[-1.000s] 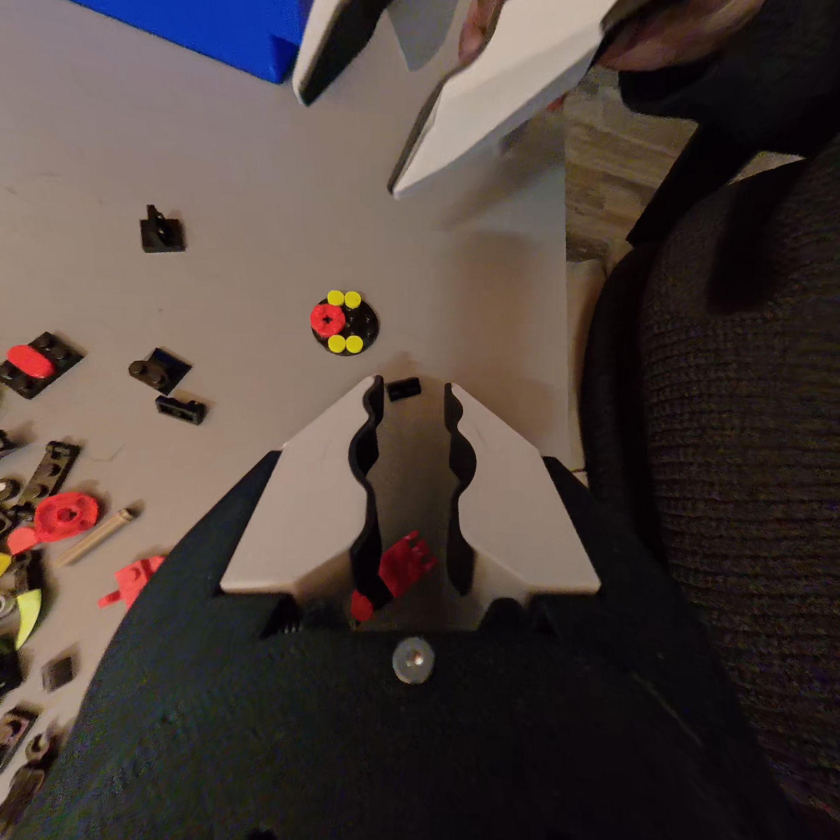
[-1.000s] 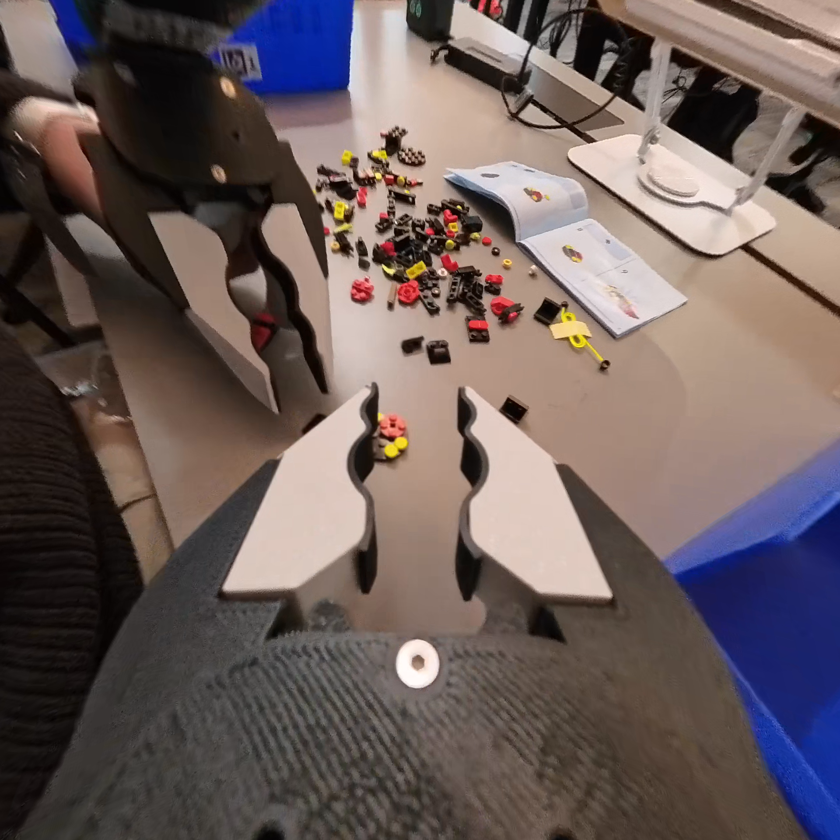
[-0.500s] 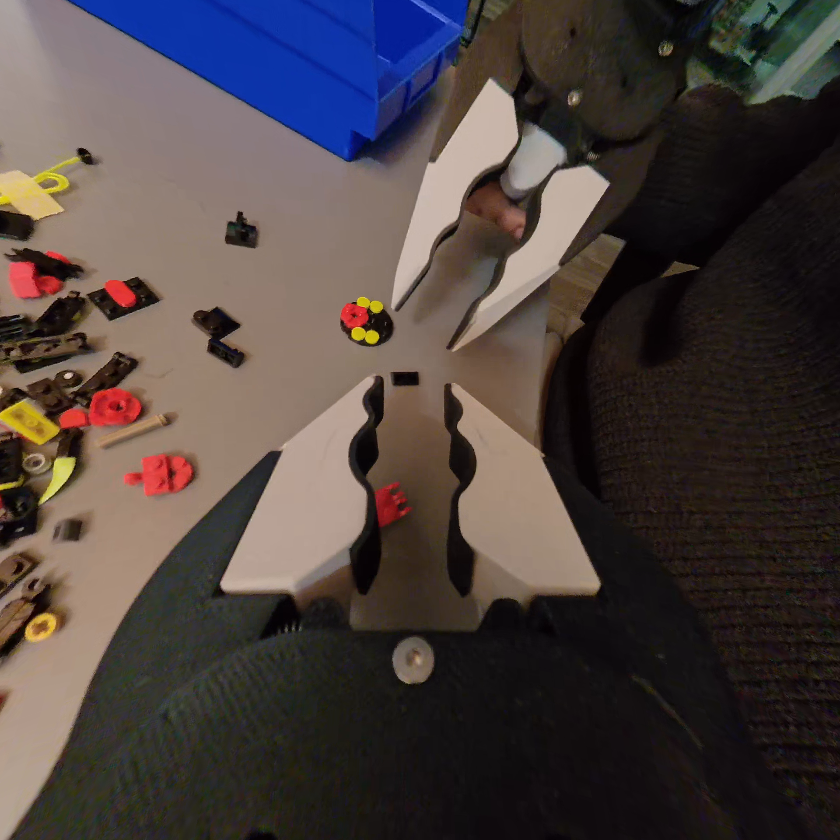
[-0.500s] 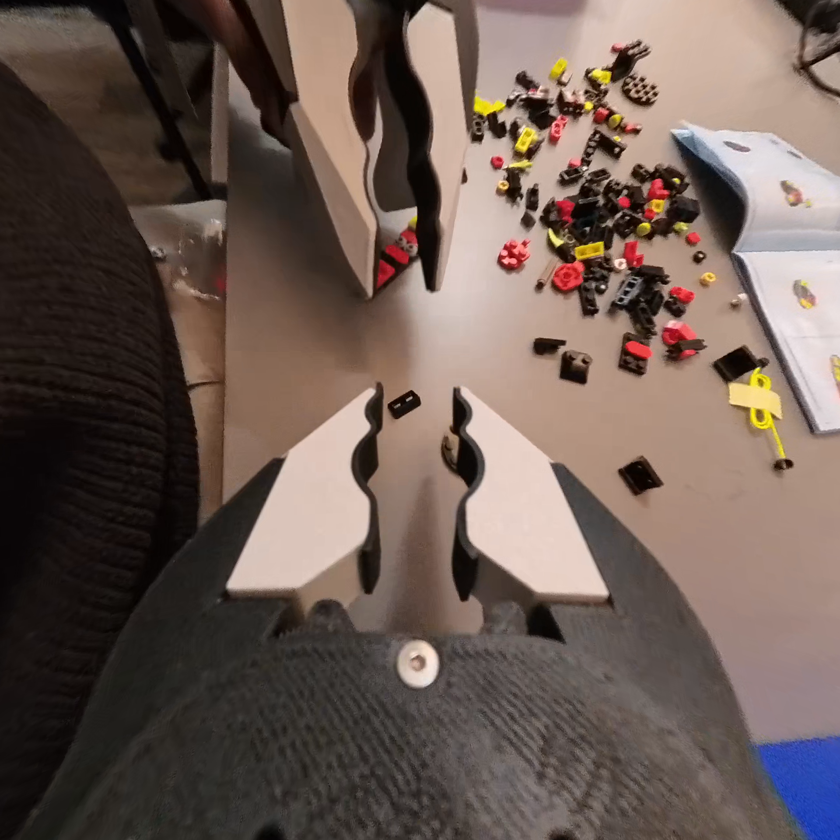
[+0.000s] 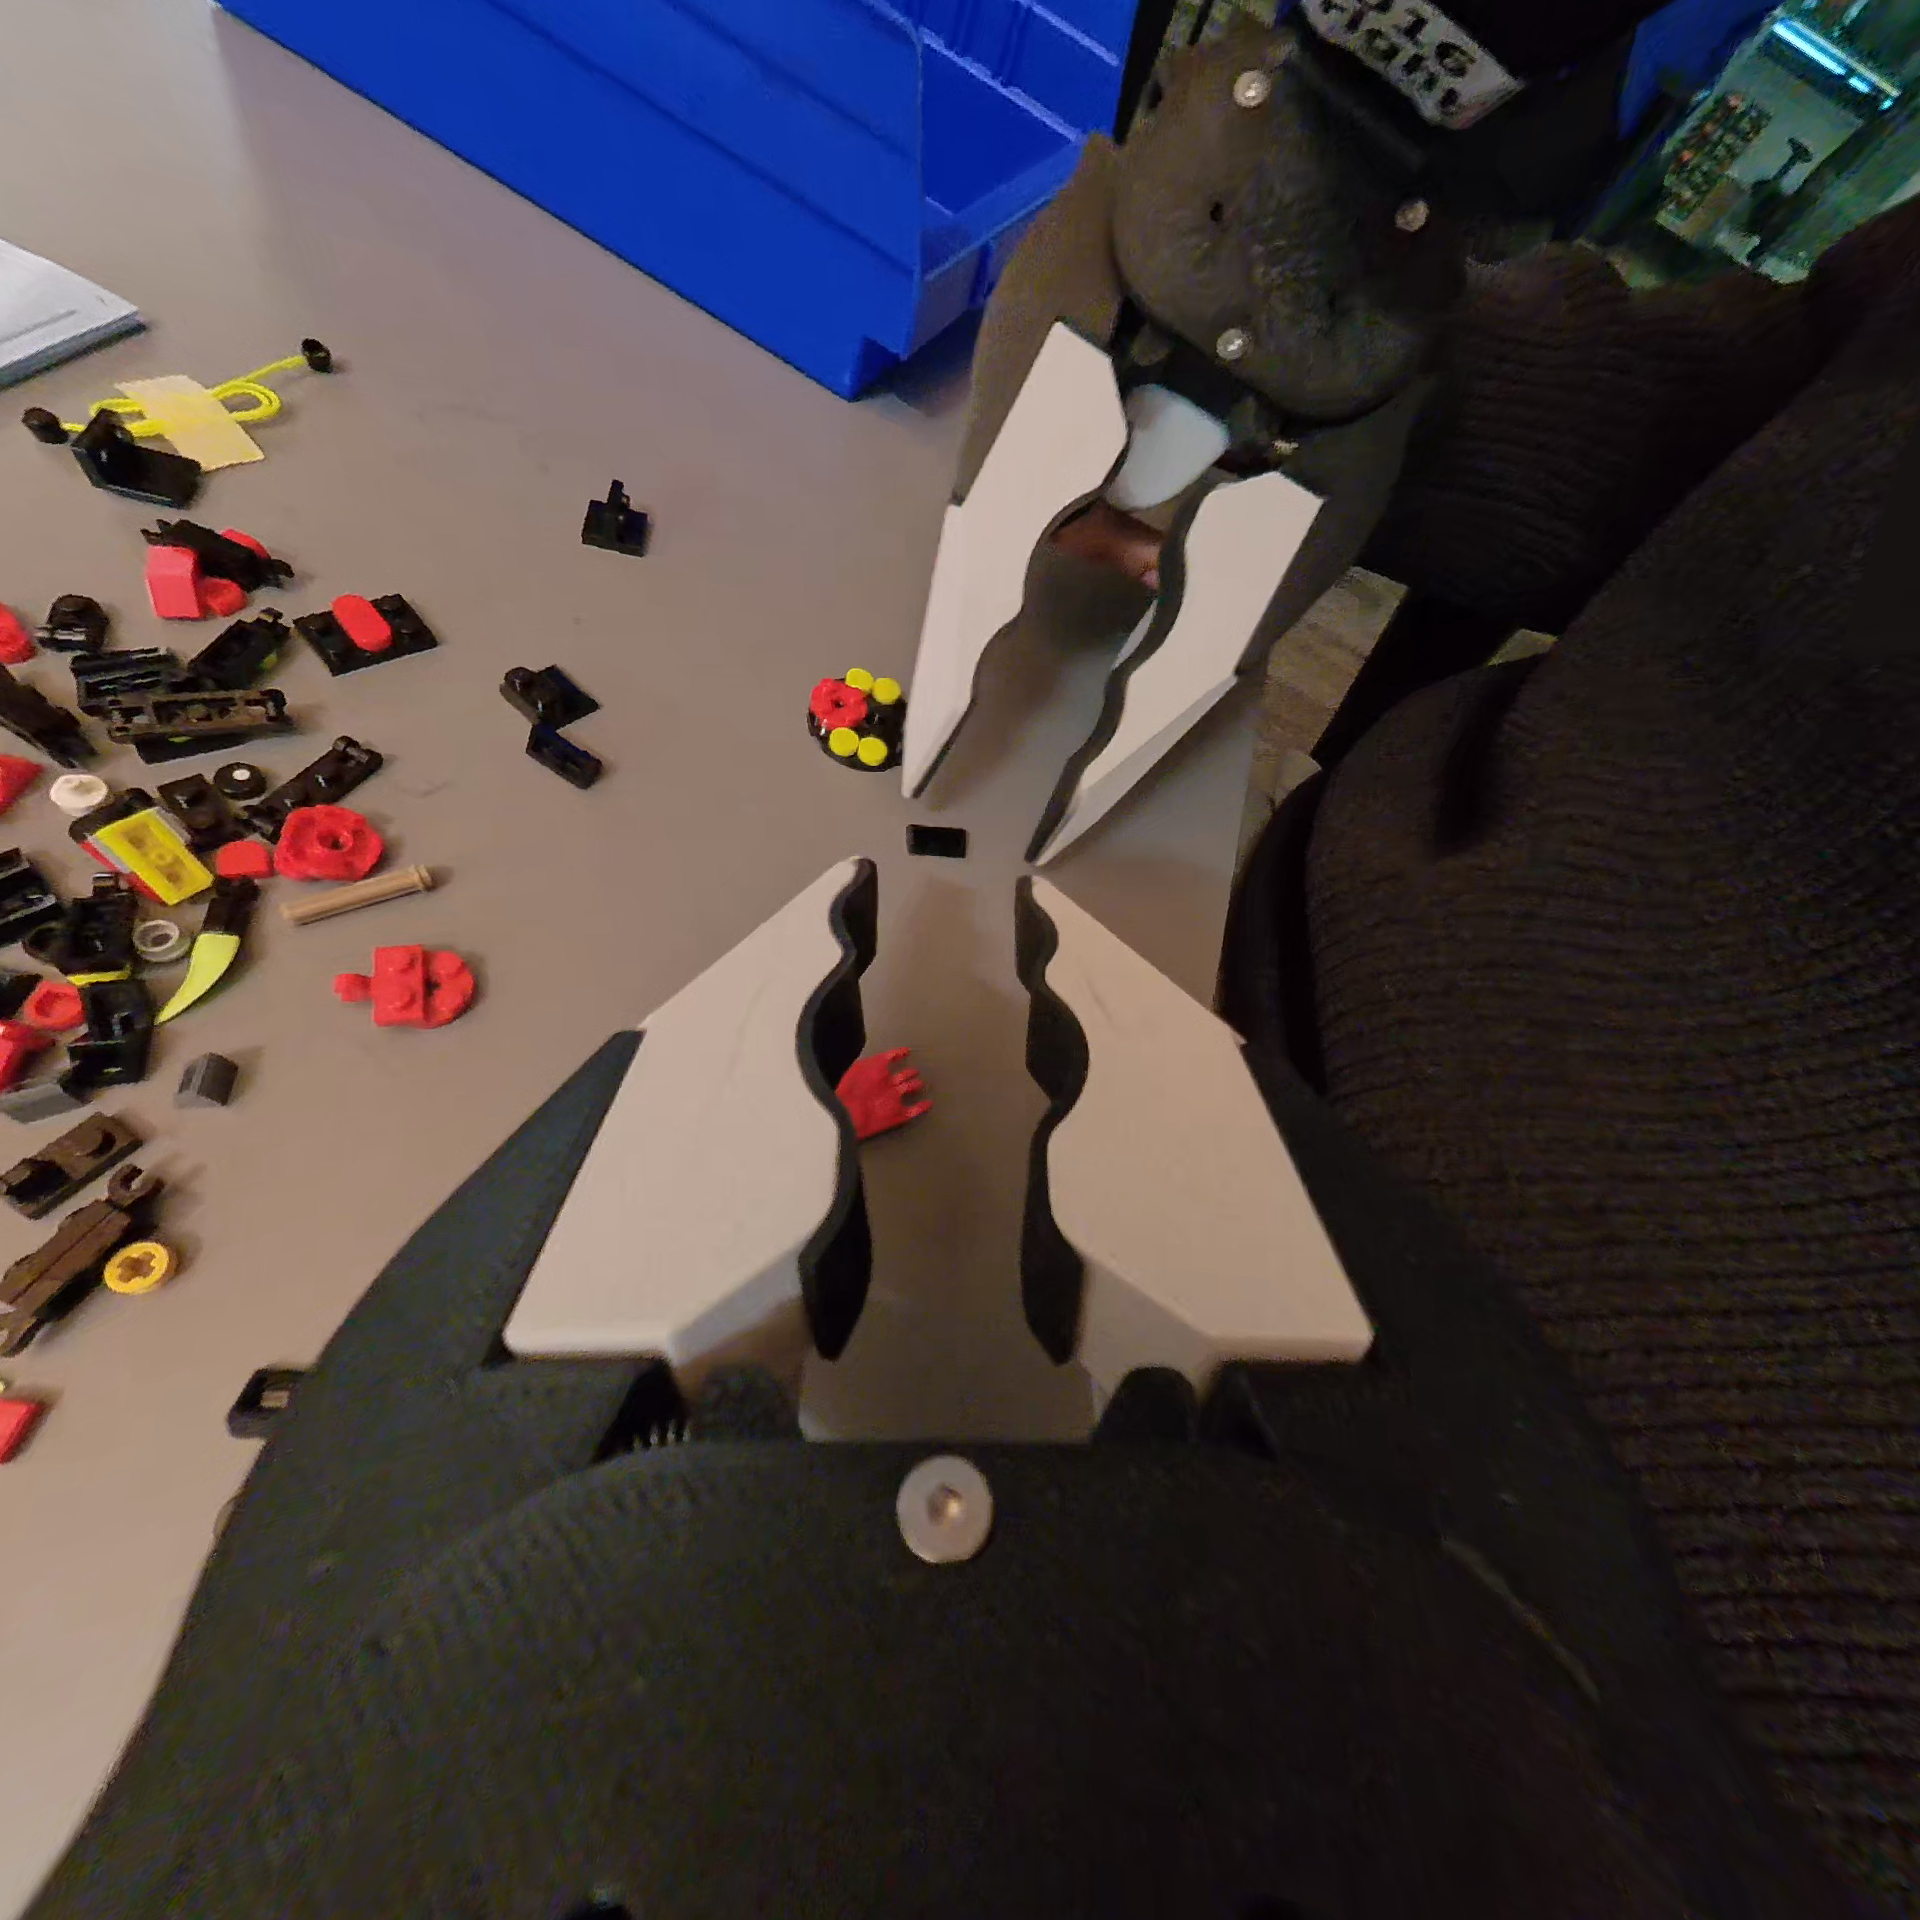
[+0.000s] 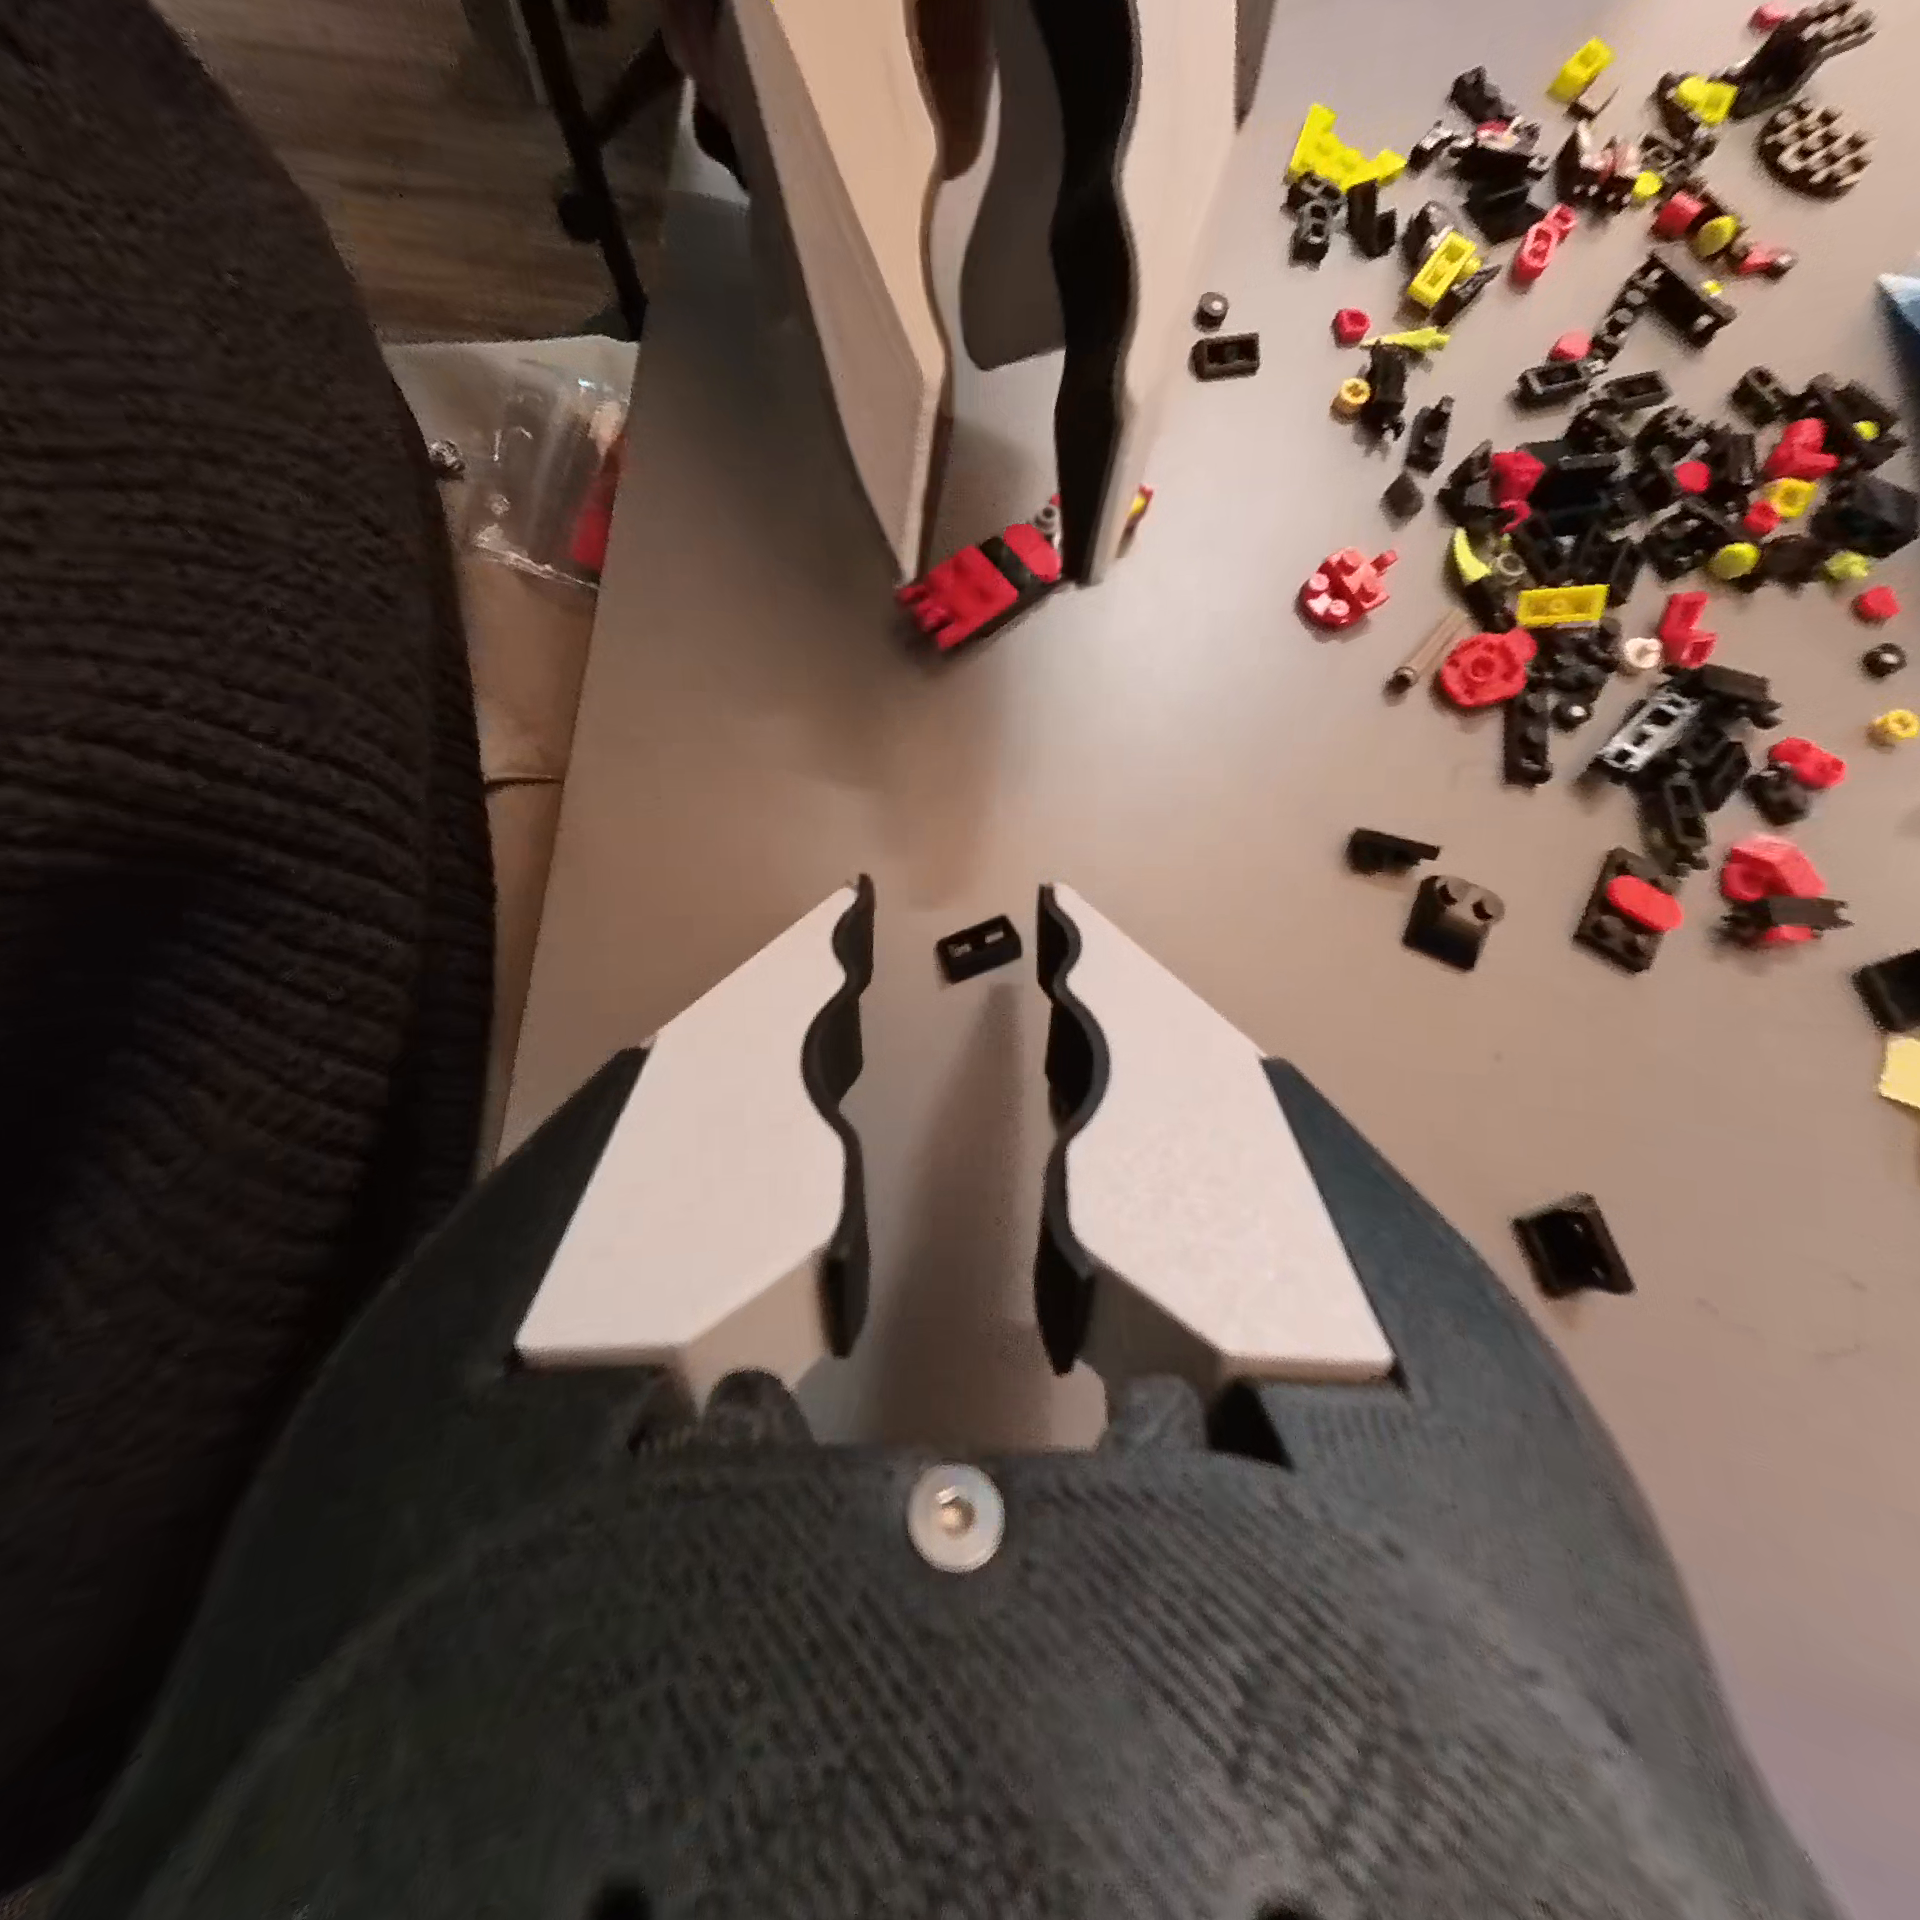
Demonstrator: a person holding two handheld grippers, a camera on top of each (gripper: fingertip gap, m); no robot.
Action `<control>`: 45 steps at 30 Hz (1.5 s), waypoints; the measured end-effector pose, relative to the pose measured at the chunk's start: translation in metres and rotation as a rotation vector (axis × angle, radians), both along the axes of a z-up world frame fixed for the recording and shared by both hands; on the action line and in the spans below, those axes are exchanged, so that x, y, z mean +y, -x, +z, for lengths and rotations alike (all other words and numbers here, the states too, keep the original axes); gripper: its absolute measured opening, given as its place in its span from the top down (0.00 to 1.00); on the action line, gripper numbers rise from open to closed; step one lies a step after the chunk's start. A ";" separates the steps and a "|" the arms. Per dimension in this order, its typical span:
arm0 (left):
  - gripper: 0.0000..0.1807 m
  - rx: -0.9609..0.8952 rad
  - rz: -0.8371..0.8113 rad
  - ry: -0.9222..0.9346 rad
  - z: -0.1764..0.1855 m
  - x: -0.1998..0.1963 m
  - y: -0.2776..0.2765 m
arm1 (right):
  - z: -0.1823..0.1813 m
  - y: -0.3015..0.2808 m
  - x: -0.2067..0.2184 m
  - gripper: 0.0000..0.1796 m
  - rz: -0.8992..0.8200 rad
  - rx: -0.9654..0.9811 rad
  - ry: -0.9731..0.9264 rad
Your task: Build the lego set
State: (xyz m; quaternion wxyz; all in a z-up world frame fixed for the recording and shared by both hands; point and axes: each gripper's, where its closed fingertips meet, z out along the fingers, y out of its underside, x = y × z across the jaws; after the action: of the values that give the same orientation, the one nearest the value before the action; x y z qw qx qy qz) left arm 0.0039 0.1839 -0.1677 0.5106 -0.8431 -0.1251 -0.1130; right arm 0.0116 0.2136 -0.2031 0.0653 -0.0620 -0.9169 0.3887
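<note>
A small black brick (image 6: 977, 948) lies on the grey table (image 6: 1195, 1039) near its edge, between the tips of my right gripper (image 6: 956, 896), which is open and low over it. It also shows in the left wrist view (image 5: 935, 840), between the two grippers' tips. My left gripper (image 5: 940, 875) is open and empty. A red and black claw piece (image 5: 883, 1091) lies on the table under its fingers, also in the right wrist view (image 6: 971, 587). A round black plate with a red stud and yellow studs (image 5: 857, 717) sits beside the right gripper (image 5: 977, 821).
Several loose red, black and yellow pieces (image 5: 156, 831) lie spread over the table, also in the right wrist view (image 6: 1621, 468). A blue bin (image 5: 779, 156) stands at the back. A person's dark knitted clothing (image 5: 1610, 1039) is at the table edge. The left gripper's tips are roughly 5 cm from the right gripper's.
My right gripper has swung toward the table edge and come down around the small black brick. My left gripper has lifted back, and the red claw piece stays on the table.
</note>
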 end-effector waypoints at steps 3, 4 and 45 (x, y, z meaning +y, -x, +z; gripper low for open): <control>0.87 -0.019 -0.025 0.000 -0.001 0.002 -0.006 | -0.009 0.004 -0.001 0.86 0.004 -0.026 -0.032; 0.87 -0.023 -0.033 0.000 0.000 0.002 -0.008 | -0.012 0.005 0.000 0.87 -0.003 -0.033 -0.044; 0.87 -0.023 -0.074 -0.003 0.001 0.023 -0.007 | 0.048 0.034 0.020 1.00 -0.441 -0.319 0.449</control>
State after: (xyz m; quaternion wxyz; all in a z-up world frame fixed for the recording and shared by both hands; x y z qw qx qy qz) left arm 0.0105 0.2071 -0.1662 0.5057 -0.8452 -0.0994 -0.1419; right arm -0.0221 0.2338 -0.1548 -0.0116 -0.3313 -0.7718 0.5426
